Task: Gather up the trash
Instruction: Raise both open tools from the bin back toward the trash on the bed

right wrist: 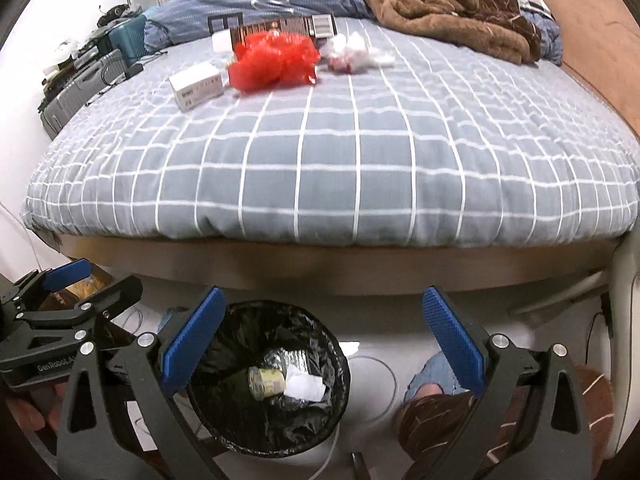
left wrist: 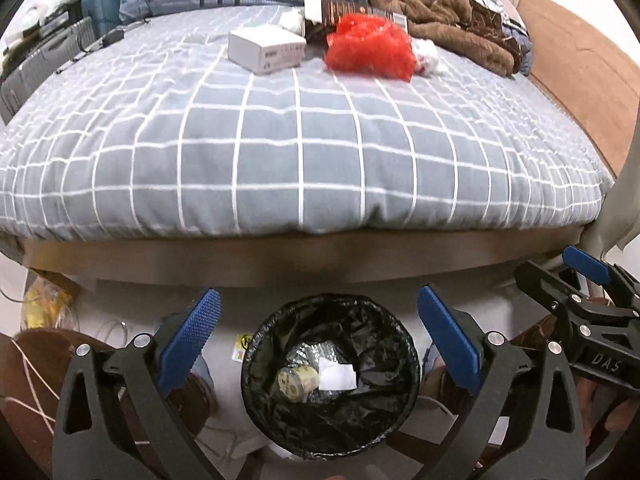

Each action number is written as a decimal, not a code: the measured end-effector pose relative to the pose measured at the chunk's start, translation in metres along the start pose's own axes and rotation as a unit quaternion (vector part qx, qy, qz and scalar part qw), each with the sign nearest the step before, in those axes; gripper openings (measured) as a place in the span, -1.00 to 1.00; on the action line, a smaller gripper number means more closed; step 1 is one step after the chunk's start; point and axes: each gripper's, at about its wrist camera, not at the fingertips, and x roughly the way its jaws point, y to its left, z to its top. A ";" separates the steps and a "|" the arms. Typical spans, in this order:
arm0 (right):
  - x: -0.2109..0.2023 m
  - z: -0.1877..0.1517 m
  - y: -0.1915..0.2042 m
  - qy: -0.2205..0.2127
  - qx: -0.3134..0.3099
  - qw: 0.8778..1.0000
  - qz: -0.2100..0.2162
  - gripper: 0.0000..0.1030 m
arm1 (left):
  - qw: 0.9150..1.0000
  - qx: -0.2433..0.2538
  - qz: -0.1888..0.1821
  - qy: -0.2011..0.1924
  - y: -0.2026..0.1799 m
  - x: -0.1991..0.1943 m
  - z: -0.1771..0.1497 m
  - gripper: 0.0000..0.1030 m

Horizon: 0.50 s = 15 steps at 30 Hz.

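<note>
Around: I see a grey white-checked bed sheet (left wrist: 304,148) beyond, bare between me and the far trash | Trash: crumpled red plastic bag (left wrist: 370,50), white cardboard box (left wrist: 266,48) left of it, white tissue wads (right wrist: 360,56) right | Bin: round black-lined waste bin (left wrist: 332,376) on near floor, holding a small yellowish jar (left wrist: 298,382) and white paper | Fingers: left gripper (left wrist: 320,336) and right gripper (right wrist: 324,332) spread wide, empty.

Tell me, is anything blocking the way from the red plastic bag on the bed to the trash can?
Nothing visible does. The red plastic bag lies on the checked bedspread, which is bare between it and the near edge. The trash can stands on the floor just below that edge, its mouth uncovered.
</note>
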 end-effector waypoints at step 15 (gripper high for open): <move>-0.019 0.057 0.010 -0.047 -0.019 0.999 0.008 0.85 | 0.999 -0.009 0.005 -0.048 0.016 -0.030 0.060 0.89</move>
